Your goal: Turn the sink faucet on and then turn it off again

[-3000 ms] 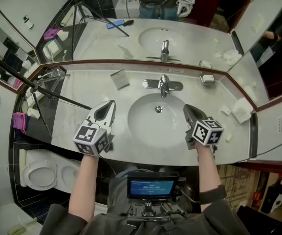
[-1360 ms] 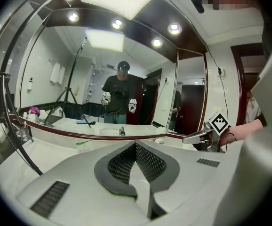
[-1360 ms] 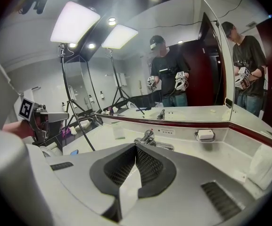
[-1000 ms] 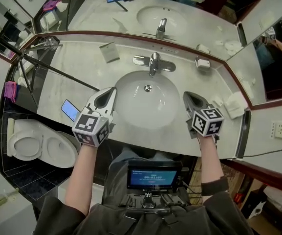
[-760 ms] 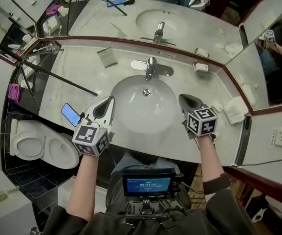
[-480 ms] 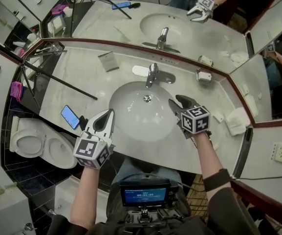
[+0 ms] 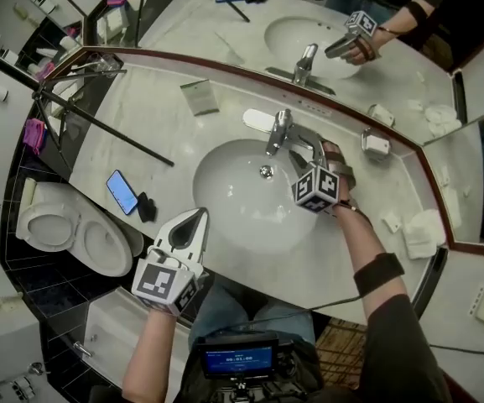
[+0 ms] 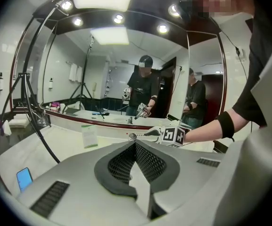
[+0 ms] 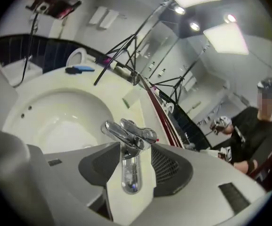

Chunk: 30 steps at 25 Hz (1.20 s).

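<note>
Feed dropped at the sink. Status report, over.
Right gripper open, jaws just opened, straddling faucet, not yet clamped. Left gripper shut, empty, held back. No water visible; nothing blocking.

— What carries it all?

— A pale marble vanity top (image 7: 141, 133), with a white basin (image 7: 233, 200) sunk into it, between the two grippers.

— Near the left gripper (image 7: 198, 215)?

— Just to its left, a blue phone (image 7: 122, 191) with a small dark thing (image 7: 147, 207) beside it. Well ahead lies a card (image 7: 200, 96).

— By the right gripper (image 7: 307, 145)?

— The chrome faucet (image 7: 279, 131) stands at its tips. To its right are a small dish (image 7: 376, 145) and a folded white cloth (image 7: 424, 229).
</note>
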Motion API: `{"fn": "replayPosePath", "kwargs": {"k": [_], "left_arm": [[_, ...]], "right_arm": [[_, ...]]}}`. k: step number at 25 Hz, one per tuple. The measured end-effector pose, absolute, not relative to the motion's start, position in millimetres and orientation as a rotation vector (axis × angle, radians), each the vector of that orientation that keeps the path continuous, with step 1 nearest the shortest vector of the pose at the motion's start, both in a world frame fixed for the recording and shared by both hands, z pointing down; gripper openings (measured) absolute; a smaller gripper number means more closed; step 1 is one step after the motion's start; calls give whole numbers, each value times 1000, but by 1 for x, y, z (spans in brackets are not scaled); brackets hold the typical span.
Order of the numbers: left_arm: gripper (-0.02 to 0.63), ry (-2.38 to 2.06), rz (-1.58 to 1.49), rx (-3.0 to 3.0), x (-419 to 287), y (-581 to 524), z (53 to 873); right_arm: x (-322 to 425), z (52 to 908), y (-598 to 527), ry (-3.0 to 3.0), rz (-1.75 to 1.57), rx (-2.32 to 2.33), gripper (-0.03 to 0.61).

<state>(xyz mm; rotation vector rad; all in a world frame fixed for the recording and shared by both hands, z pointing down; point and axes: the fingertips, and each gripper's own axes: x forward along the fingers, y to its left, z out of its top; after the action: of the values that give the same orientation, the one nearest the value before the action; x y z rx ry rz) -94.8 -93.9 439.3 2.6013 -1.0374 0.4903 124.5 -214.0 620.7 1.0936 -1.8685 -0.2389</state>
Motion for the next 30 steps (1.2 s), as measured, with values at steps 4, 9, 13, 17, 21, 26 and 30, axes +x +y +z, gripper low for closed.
{"fn": "replayPosePath", "kwargs": {"k": [4, 9, 13, 17, 21, 26, 30], "left_arm": [[1, -1047, 487, 2579, -95, -90, 452], [1, -1053, 475, 2551, -98, -86, 467], [1, -1059, 468, 2529, -101, -83, 476], [1, -1065, 465, 2512, -104, -82, 484], [1, -1068, 465, 2496, -107, -79, 492], [1, -1076, 468, 2479, -111, -76, 495], [1, -1080, 461, 2474, -111, -76, 493]], "right_arm": [[116, 634, -237, -1765, -456, 983, 227], [108, 639, -256, -1721, -570, 961, 227], [102, 640, -270, -1697, -637, 946, 192], [96, 645, -282, -1697, -658, 923, 190], [93, 647, -283, -1695, -665, 888, 179], [90, 646, -284, -1701, -592, 817, 167], [88, 646, -285, -1731, -493, 729, 161]]}}
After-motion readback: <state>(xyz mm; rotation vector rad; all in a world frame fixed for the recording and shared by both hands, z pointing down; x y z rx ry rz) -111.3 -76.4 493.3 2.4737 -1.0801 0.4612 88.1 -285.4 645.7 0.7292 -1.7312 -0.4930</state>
